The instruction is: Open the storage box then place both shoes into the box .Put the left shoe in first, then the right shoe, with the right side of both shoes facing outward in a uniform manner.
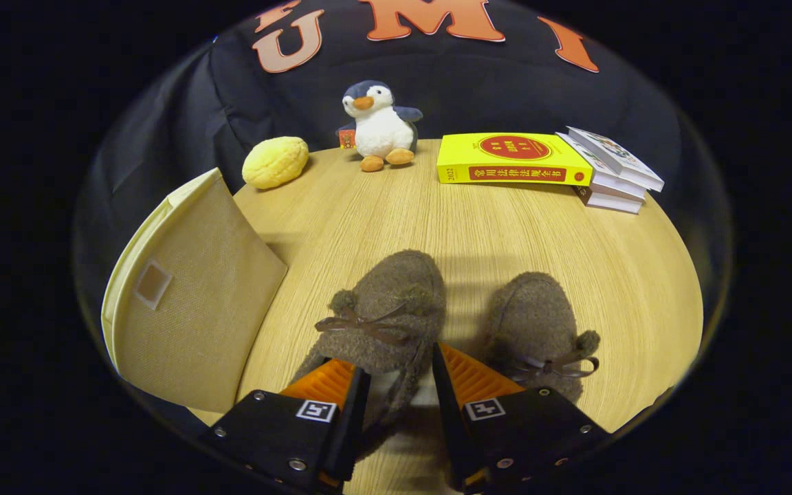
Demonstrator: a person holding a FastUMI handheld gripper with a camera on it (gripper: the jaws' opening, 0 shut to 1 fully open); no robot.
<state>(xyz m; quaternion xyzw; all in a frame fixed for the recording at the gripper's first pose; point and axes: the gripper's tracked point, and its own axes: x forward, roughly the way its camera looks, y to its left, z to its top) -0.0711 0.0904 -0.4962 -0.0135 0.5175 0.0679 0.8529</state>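
Brown fuzzy slipper with ribbon bow [382,309], nearer the beige fabric storage box [190,295] on the wooden counter [506,227], sits between my spread tool [396,375] fingers; I judge first-shoe pickup underway, next needing a squeeze on its collar.

Left shoe [382,309] heel hidden behind claw [399,375] fingers; grip contact unclear; storage box [190,295] interior unseen.

Two brown fuzzy slippers [396,309] with darker brown bows, beige fabric storage box [190,295], pale wood-grain table [506,234], yellow book [509,159] with red circle.
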